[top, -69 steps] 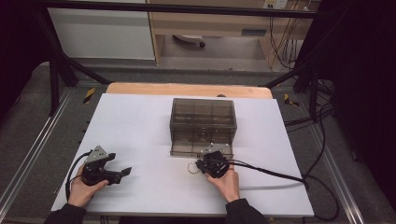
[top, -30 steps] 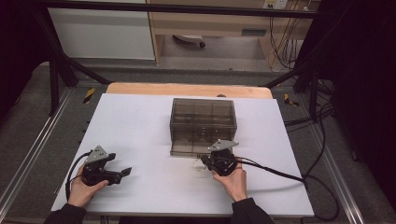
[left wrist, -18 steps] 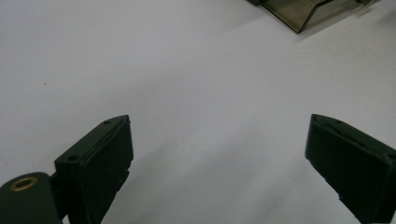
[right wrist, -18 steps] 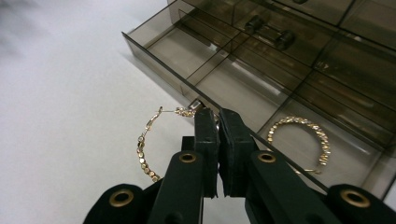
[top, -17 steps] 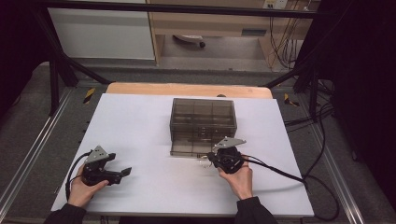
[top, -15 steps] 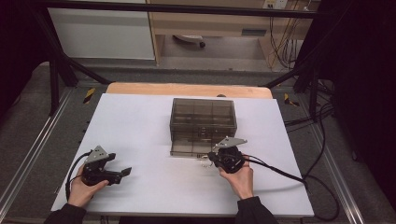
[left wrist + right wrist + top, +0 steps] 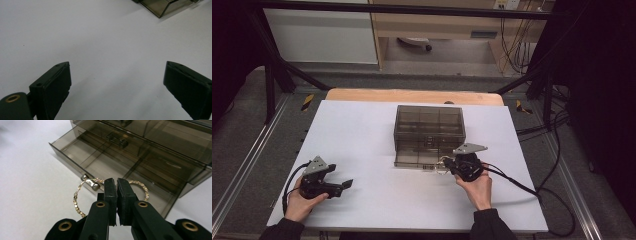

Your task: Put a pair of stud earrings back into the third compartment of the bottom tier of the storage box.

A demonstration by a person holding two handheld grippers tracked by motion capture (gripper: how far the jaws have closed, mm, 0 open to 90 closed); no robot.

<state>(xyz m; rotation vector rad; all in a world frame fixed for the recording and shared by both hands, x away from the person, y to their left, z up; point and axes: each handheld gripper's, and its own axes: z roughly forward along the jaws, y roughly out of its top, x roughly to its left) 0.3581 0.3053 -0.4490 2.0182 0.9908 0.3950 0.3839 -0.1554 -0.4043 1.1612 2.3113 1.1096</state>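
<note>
A: Start at your right gripper (image 7: 117, 185). What do its jaws have?

B: Your jaws are pressed together on a thin gold bracelet (image 7: 78, 202), a ring of small beaded links. It loops out to both sides of your jaw tips: the larger arc hangs to their left, and a shorter arc (image 7: 143, 188) curves away on the right.

A: And just past the tips?

B: Directly ahead of your jaws is the pulled-out bottom drawer (image 7: 105, 167) of a smoky clear plastic organiser box (image 7: 429, 127). Its metal knob (image 7: 90, 183) sits just left of your jaw tips, right beside the bracelet's upper arc; I can't tell whether they touch. The drawer is split by dividers into compartments, and the bracelet hangs over its front edge.

A: From above?

B: Your right gripper (image 7: 451, 164) is at the drawer's front right corner, with your hand (image 7: 476, 186) behind it.

A: Your left gripper (image 7: 117, 82)?

B: Its jaws are spread wide, with bare white table (image 7: 87, 40) between them. The box corner (image 7: 162, 6) lies well ahead, to the right. From above, your left gripper (image 7: 343, 186) rests well away from the box.
</note>
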